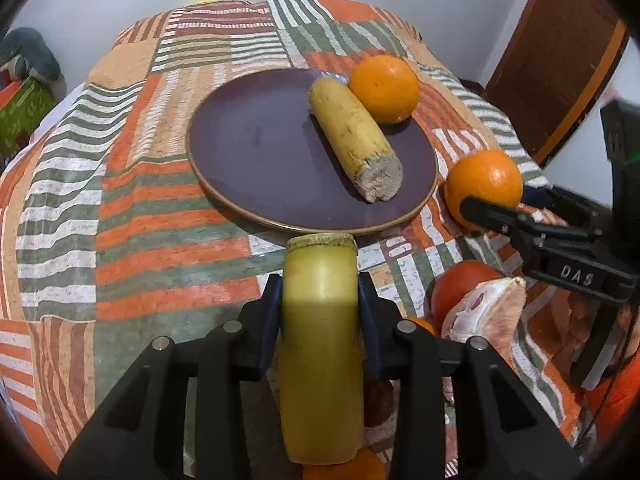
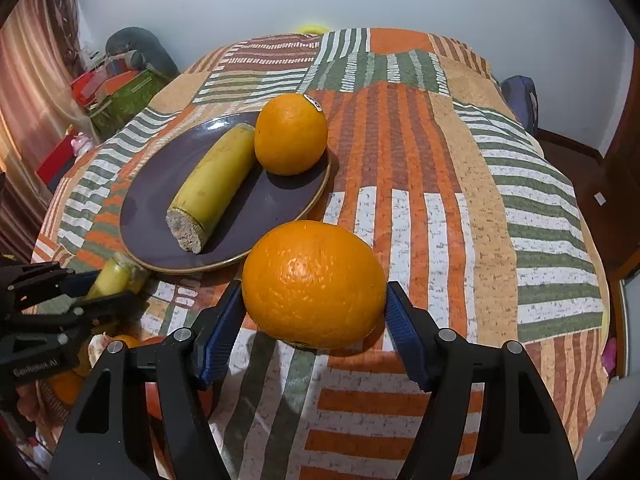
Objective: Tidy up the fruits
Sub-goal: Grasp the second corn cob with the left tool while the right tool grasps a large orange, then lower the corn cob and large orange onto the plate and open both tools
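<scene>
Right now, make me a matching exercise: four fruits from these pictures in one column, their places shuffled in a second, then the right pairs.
Things:
1. Banana piece with a ragged cut end
2. Smooth yellow banana piece
3. Orange with a sticker
4. Orange nearest the right camera

Places:
A. Between the fingers of the right hand-held gripper
B. Lying across the middle of the purple plate
C. On the plate's far edge, against the banana piece
D. Clamped in the left hand-held gripper

Pairs: 1-B, 2-D, 3-C, 4-A
</scene>
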A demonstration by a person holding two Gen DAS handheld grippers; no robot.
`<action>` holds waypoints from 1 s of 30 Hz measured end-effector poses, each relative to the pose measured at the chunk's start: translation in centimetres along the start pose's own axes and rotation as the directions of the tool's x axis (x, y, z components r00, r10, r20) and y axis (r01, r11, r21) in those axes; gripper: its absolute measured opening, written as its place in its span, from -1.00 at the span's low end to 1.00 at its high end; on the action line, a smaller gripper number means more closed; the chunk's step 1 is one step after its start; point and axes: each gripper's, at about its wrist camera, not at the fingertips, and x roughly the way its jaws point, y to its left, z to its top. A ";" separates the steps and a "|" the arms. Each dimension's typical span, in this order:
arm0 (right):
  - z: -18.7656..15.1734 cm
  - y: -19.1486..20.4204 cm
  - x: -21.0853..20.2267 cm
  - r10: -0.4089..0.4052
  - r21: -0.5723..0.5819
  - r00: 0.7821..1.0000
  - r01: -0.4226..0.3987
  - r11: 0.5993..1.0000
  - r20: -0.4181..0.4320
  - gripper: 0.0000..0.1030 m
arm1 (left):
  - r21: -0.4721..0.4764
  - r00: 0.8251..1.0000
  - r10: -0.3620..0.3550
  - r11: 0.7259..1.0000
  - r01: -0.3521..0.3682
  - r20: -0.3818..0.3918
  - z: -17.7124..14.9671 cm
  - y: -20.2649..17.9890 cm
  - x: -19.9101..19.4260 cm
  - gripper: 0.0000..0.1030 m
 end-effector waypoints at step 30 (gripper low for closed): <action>2.1 2.0 -6.4 0.019 -0.017 0.987 -0.016 1.000 0.160 0.27 | -0.040 0.977 -0.007 0.999 0.016 0.215 0.0 -0.1 -10.2 -0.30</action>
